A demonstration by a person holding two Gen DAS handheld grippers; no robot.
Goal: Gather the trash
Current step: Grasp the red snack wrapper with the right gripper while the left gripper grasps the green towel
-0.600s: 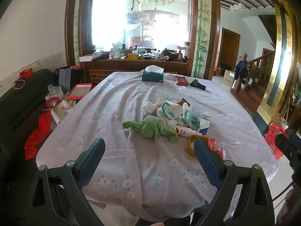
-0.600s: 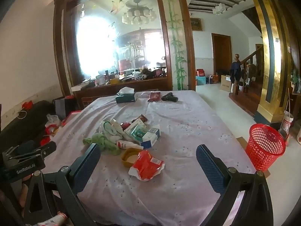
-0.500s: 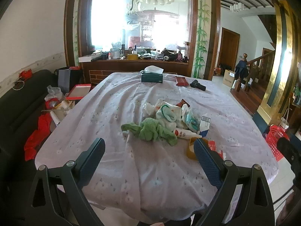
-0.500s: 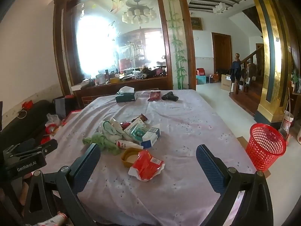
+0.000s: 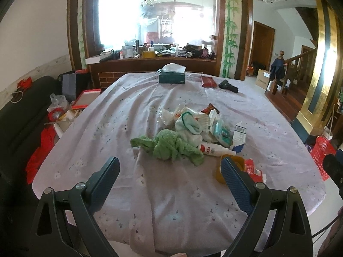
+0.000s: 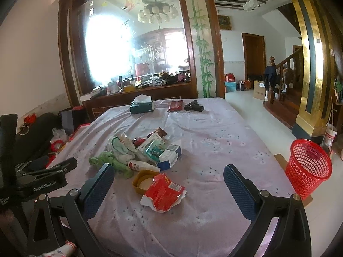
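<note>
Both pairs of fingers stand wide apart with nothing between them: the left gripper [image 5: 169, 171] and the right gripper [image 6: 169, 177] hover over the near end of a table [image 6: 214, 150] draped in a pale lilac cloth. Trash lies heaped mid-table: a green cloth [image 5: 169, 147] nearest the left gripper, a white bag with a green handle [image 5: 190, 124] behind it, a white tube with a red label [image 6: 139, 165] on its side, and several small medicine boxes [image 6: 165, 152] leaning on one another. Closest to the right gripper sits a small yellow tub [image 6: 144, 181], open and apparently empty, with a crumpled red wrapper [image 6: 164, 192] touching its right edge. At the far end a dark green tissue box [image 6: 142, 107] has a white tissue sticking up from its slot; a dark red pouch [image 6: 174, 105] and a black object [image 6: 193, 106] lie beside it. On the floor, off the table's right side, stands a red mesh basket [image 6: 308, 169]; whether anything is inside cannot be told.
</note>
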